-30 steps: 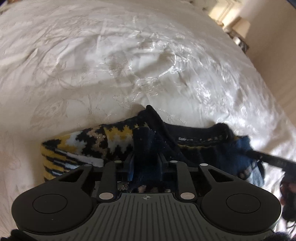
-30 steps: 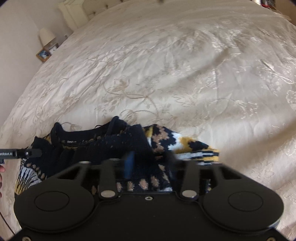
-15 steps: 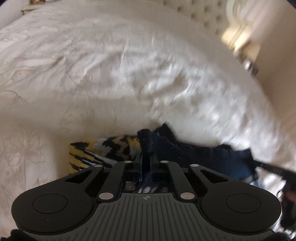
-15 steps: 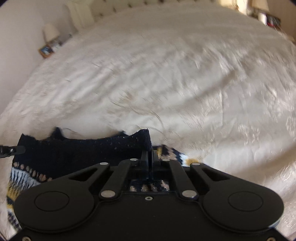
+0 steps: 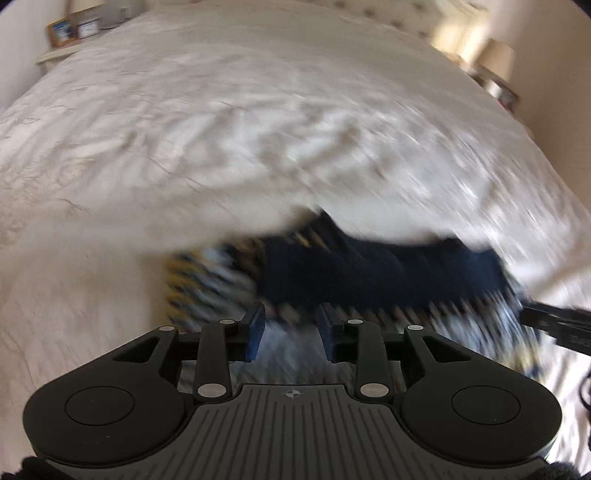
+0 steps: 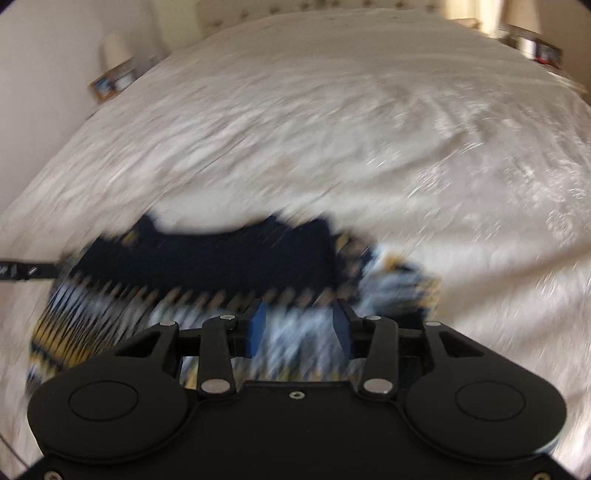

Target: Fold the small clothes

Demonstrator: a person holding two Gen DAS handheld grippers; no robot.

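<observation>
Surface: We're over a cream embroidered satin bedspread (image 5: 258, 122), badly smeared by motion blur.
Room: Beyond the bedspread's far edge, a framed photo (image 6: 107, 83) on a side table and a tufted headboard (image 6: 332, 4).
Garment: The navy knitted sweater with yellow-and-white zigzag pattern (image 6: 221, 258) lies on the bedspread, its dark part folded over the patterned part.
Change: Half a second ago both claws were pinched shut on the sweater's navy fold; now the knit lies flat below them.
Left gripper (image 5: 291, 325): Jaws have just been opening, blue pads apart, nothing pinched, tilted down over the sweater.
Right gripper (image 6: 298, 328): Same story, jaws just opened, spread wider, gripping nothing, above the sweater's patterned band.
</observation>
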